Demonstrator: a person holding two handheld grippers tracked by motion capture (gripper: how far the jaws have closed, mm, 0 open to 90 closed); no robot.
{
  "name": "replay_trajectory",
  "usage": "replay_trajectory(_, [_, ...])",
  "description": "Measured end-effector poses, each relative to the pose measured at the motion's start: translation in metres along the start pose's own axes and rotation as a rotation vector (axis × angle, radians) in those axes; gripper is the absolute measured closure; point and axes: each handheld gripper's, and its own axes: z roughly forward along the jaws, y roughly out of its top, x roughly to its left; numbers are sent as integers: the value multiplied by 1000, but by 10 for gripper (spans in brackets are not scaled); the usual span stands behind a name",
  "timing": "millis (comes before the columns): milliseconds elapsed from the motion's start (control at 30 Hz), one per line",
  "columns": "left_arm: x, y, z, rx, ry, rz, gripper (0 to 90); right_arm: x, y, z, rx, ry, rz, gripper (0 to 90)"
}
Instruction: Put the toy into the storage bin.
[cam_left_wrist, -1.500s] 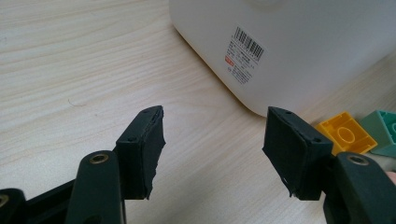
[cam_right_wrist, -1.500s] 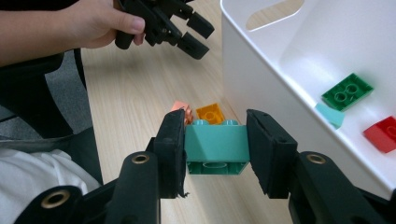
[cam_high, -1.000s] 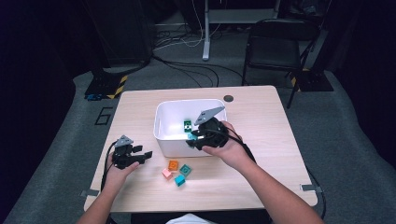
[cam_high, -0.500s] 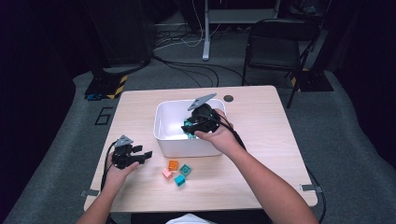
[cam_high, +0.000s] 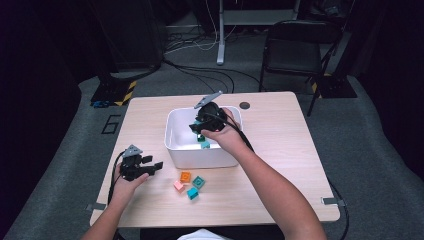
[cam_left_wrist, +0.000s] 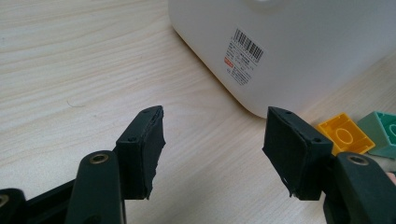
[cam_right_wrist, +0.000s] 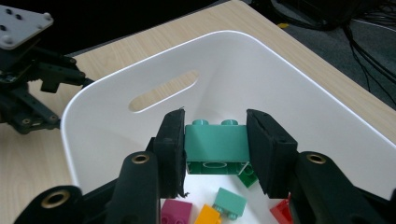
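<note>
- Right gripper (cam_right_wrist: 214, 149): jaws closed onto a mint-green toy brick (cam_right_wrist: 215, 142), one pad on each end face. I read it as a firm pinch with the studs pointing up.
- The brick hangs over the inside of the white plastic bin (cam_right_wrist: 299, 100), above the bottom and clear of the walls. In the high view the right gripper (cam_high: 202, 128) sits over the bin's middle.
- Left gripper (cam_left_wrist: 215, 149): jaws spread wide with nothing between the pads. It sits low over the wooden table (cam_left_wrist: 70, 70), just beside the bin's near corner. In the high view it (cam_high: 152, 166) is parked left of the bin.
- Already in the bin below the held brick: a dark green brick (cam_right_wrist: 247, 175), a magenta one (cam_right_wrist: 176, 211), an orange one (cam_right_wrist: 208, 217), a smaller mint one (cam_right_wrist: 229, 201), and a red one (cam_right_wrist: 281, 211).
- Loose on the table in front of the bin: an orange brick (cam_high: 185, 176), a mint brick (cam_high: 198, 182), a pink brick (cam_high: 178, 186) and a teal brick (cam_high: 192, 193).
- Handling, my judgement: hard hollow plastic, light, rigid, not fragile. The smooth sides could slip in a weak pinch.
- Best hold is across two flat opposite faces, as now. Avoid the studs and corners, or it may twist out.
</note>
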Motion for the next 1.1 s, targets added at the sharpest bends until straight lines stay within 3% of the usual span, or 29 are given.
replay_trajectory(267, [-1, 0, 1, 1, -3, 5, 377, -13, 0, 24, -11, 2, -10, 579])
replay_trajectory(433, [-1, 0, 2, -1, -4, -1, 376, -22, 0, 35, 23, 5, 40, 579])
replay_trajectory(467, [0, 0, 1, 5, -6, 4, 377, -26, 0, 39, 17, 3, 26, 579])
replay_trajectory(567, [-1, 0, 1, 10, -8, 3, 377, -30, -2, 43, 48, 4, 69, 578])
replay_trajectory(700, [0, 0, 1, 9, -6, 1, 376, -36, -5, 48, 60, -8, 59, 574])
replay_trajectory(900, [0, 1, 1, 18, -9, 13, 377, -34, -5, 46, 66, -5, 55, 536])
replay_trajectory(1100, [0, 0, 1, 9, -6, 1, 377, -25, 0, 32, 45, -5, 48, 537])
